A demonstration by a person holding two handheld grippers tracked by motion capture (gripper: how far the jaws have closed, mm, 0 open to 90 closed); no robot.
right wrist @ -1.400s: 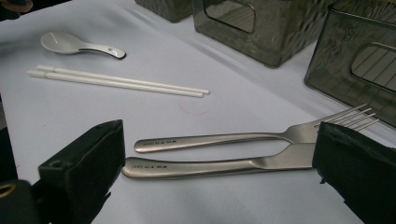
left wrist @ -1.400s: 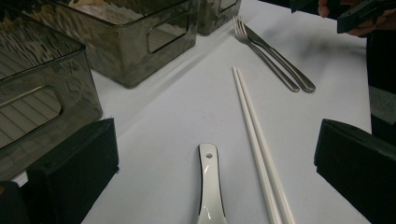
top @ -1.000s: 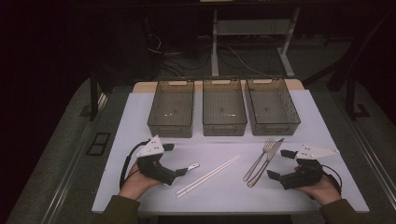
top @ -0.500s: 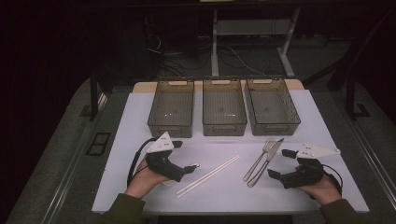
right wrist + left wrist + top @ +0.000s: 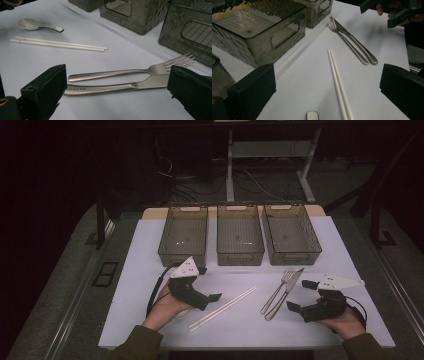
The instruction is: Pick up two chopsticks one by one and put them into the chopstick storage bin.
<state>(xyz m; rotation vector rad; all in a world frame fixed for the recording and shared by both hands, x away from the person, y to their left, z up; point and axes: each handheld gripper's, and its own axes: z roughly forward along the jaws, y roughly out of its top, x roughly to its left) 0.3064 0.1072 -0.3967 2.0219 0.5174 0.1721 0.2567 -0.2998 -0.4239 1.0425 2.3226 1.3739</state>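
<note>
A pair of white chopsticks (image 5: 222,308) lies slantwise on the white table (image 5: 145,265), just right of my left gripper (image 5: 208,284). That gripper is open and holds nothing; its own view has the chopsticks (image 5: 338,82) running between the jaws and a white spoon's (image 5: 312,115) end at the bottom edge. A steel fork (image 5: 278,291) and knife (image 5: 288,290) lie side by side left of my right gripper (image 5: 298,295), which is open and holds nothing. In the right gripper view the fork (image 5: 130,72) and knife (image 5: 112,88) lie between the jaws, with the spoon (image 5: 35,24) farther off.
Three dark see-through bins stand in a row at the back of the table: left (image 5: 183,254), middle (image 5: 240,256), right (image 5: 295,257). A cable (image 5: 152,292) loops from the left gripper. The table's front edge is just under both hands.
My left gripper has moved forward and a little right, toward the chopsticks and the left bin. The right gripper has stayed nearly still.
</note>
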